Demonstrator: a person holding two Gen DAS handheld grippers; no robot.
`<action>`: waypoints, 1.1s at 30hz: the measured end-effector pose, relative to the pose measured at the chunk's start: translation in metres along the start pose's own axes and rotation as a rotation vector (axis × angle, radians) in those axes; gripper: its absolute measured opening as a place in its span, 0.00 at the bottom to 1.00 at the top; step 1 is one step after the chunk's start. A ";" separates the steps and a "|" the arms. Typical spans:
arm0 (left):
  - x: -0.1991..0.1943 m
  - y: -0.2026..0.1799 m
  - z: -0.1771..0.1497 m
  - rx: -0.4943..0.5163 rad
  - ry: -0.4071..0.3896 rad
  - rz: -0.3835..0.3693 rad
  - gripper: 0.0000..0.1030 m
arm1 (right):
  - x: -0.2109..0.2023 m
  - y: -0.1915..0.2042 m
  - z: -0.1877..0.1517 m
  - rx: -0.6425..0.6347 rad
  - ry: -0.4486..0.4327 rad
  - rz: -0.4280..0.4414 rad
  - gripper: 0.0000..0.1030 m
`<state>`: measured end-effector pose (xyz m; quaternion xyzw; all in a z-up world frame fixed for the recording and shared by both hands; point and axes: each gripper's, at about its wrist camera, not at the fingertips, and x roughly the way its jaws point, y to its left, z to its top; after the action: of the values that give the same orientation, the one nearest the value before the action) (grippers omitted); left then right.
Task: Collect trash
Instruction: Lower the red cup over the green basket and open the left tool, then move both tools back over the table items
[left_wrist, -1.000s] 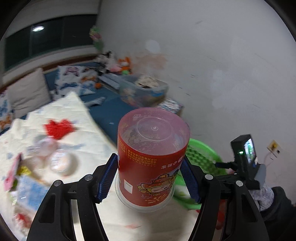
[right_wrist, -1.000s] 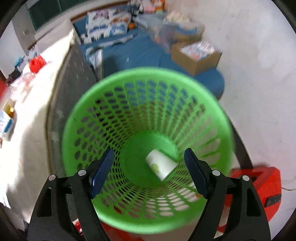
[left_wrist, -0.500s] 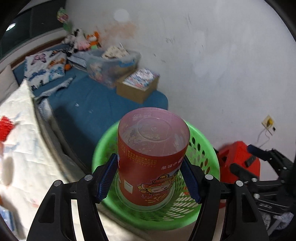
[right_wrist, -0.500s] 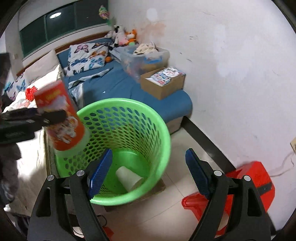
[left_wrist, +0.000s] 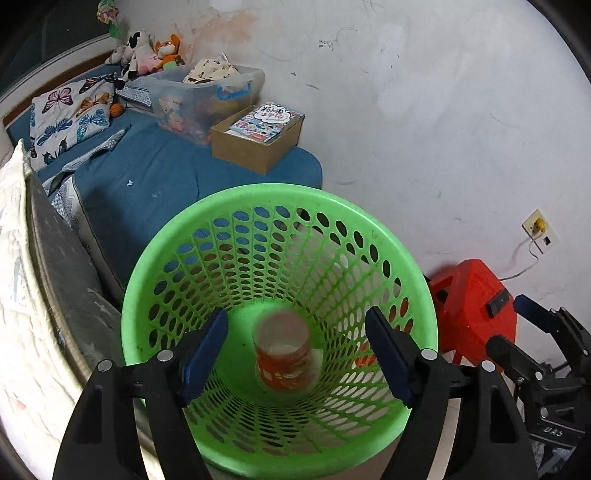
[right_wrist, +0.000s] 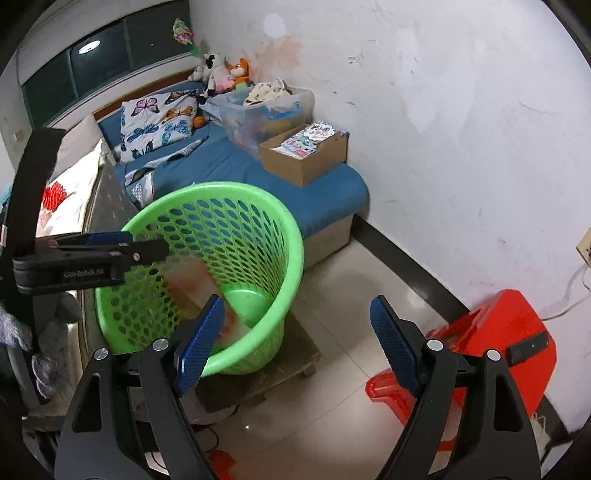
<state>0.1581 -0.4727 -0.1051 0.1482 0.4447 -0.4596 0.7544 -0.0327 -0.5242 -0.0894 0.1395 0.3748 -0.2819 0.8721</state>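
**Red cup inside the green basket**

The left gripper (left_wrist: 295, 354) hangs over the green basket (left_wrist: 162, 273), its jaws opening with nothing pressed between them — the red cup (left_wrist: 284, 358), blurred, is down inside the basket. The right gripper (right_wrist: 295, 339) stands released and empty, near a red stool (right_wrist: 498, 332).

Inside the basket (left_wrist: 236, 206), low down: a blurred cup (left_wrist: 283, 356). Behind the basket: a mattress (left_wrist: 155, 177) bearing a cardboard box (left_wrist: 251, 151), with a storage bin (left_wrist: 207, 92) behind that. Right of the basket, on the floor by the wall: a stool (left_wrist: 476, 302).
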 end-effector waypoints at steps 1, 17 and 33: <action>-0.003 0.002 -0.001 -0.002 -0.001 0.009 0.72 | -0.002 0.000 -0.001 0.000 -0.001 0.005 0.78; -0.153 0.061 -0.056 -0.097 -0.205 0.128 0.72 | -0.037 0.075 -0.010 -0.097 -0.041 0.190 0.79; -0.277 0.172 -0.175 -0.365 -0.358 0.385 0.72 | -0.057 0.217 -0.012 -0.338 -0.039 0.408 0.83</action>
<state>0.1562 -0.1148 -0.0118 0.0085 0.3436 -0.2396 0.9080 0.0582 -0.3223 -0.0489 0.0591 0.3640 -0.0361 0.9288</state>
